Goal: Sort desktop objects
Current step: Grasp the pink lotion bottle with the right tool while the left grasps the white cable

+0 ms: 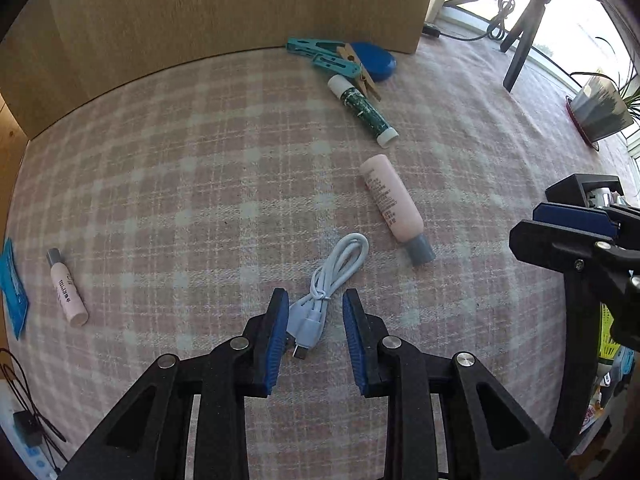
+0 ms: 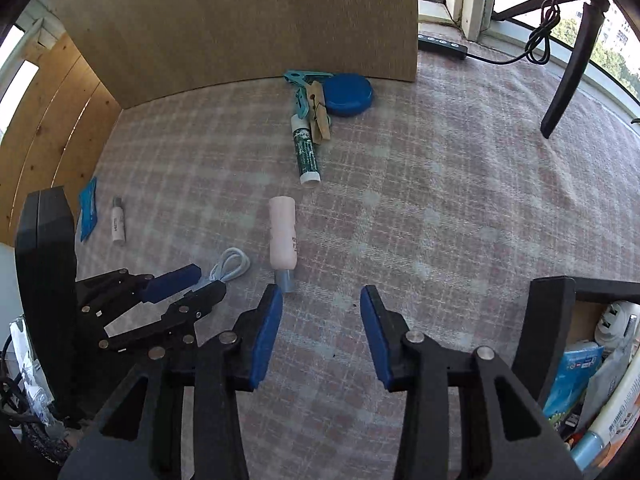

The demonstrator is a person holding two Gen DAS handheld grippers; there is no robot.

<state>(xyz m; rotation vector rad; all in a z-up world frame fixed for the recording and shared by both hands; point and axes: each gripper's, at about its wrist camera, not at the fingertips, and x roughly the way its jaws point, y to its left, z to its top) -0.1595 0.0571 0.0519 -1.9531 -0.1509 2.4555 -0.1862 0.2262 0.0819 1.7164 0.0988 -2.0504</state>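
My left gripper (image 1: 316, 304) is open, its blue pads on either side of the plug end of a coiled white USB cable (image 1: 332, 280) lying on the plaid cloth. The cable also shows in the right wrist view (image 2: 230, 266). My right gripper (image 2: 321, 300) is open and empty above the cloth, just right of a pink bottle with a grey cap (image 2: 282, 236). The pink bottle lies beyond the cable in the left wrist view (image 1: 394, 204). A green tube (image 1: 364, 110), teal clips (image 1: 324, 54), a wooden peg (image 1: 360, 72) and a blue round lid (image 1: 378, 60) lie at the back.
A small pink bottle (image 1: 66, 288) and a blue packet (image 1: 12, 288) lie at the left edge. A cardboard panel (image 1: 200, 20) stands along the back. A tripod leg (image 2: 568, 64) and power strip (image 2: 442, 46) stand back right. A black bin with supplies (image 2: 580, 360) sits at the right.
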